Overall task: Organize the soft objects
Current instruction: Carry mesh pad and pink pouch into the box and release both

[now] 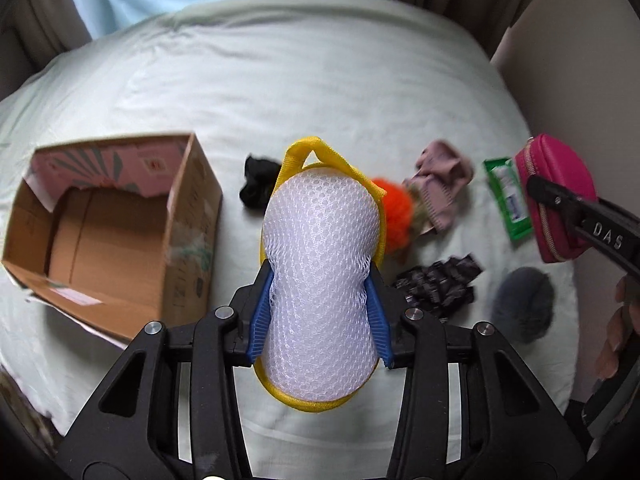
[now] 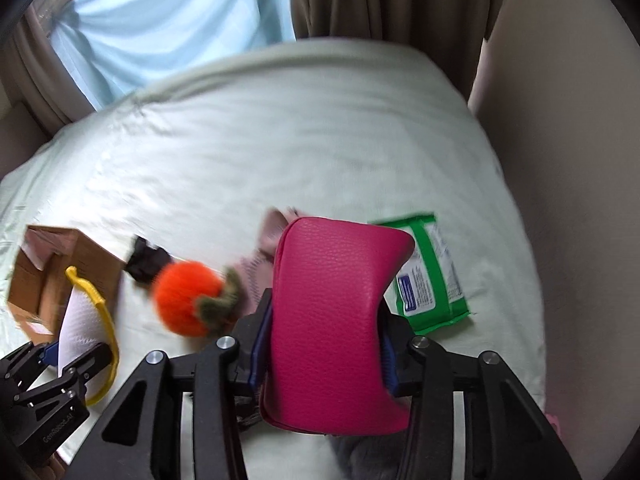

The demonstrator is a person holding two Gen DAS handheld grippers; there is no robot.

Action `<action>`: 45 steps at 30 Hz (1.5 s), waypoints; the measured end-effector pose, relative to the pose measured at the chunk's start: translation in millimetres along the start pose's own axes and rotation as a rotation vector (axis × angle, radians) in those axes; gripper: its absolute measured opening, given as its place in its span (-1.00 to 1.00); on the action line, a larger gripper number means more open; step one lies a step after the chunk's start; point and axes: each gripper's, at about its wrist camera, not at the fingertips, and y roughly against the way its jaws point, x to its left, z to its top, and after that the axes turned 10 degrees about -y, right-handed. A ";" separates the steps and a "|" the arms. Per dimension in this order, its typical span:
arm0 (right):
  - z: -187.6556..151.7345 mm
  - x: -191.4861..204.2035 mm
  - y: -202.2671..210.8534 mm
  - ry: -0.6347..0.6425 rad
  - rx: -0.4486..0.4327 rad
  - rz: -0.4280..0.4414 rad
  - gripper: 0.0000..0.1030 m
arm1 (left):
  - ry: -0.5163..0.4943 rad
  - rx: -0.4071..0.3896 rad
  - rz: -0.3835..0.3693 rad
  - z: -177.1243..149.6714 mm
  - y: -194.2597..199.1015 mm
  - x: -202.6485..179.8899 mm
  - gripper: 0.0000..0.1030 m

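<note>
Currently both tools are loaded and neither item is stowed. My left tool (image 1: 320,312) is clamped on the white mesh sponge (image 1: 320,264) with the yellow rim, its blue pads pinching the waist of it, held above the bed (image 1: 320,92). My right tool (image 2: 324,344) is clamped on the pink pouch (image 2: 336,320), also lifted off the sheet.

The cardboard box (image 1: 120,232) lies ahead and to the left of the left tool, open side up. As far as I can see its inside holds nothing soft yet, though the near corner is hidden behind its wall. So I judge 0 items sorted, 2 in transit.

Left on the bed, ahead and to the right of the left tool:
- black cloth (image 1: 258,184), just beyond the sponge
- orange plush fruit (image 2: 186,300)
- mauve knit piece (image 1: 440,184)
- dark patterned fabric (image 1: 440,284)
- grey fluffy item (image 1: 522,304)
- green wipes pack (image 2: 428,276), just right of the right tool

Judgement: early stage; at least 5 soft pieces remain after these 2. Whether the wipes count as soft is unclear.
</note>
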 end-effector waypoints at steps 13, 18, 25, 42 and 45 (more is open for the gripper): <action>22.8 99.6 147.2 0.039 -0.128 0.103 -0.21 | -0.037 -0.150 -0.013 46.6 138.3 50.7 -0.25; 22.0 157.1 180.1 0.025 -0.152 0.143 -0.21 | -0.028 -0.183 -0.004 57.8 175.9 104.4 -0.25; 12.2 246.3 170.6 0.047 -0.116 0.172 -0.21 | -0.041 -0.177 0.010 54.7 193.3 199.1 -0.25; -25.4 382.8 51.2 -0.049 0.160 0.226 -0.21 | -0.109 0.028 0.013 24.3 86.2 343.9 -0.25; -25.3 382.5 26.6 -0.078 0.216 0.225 -0.21 | -0.118 0.078 -0.004 19.3 61.9 343.0 -0.25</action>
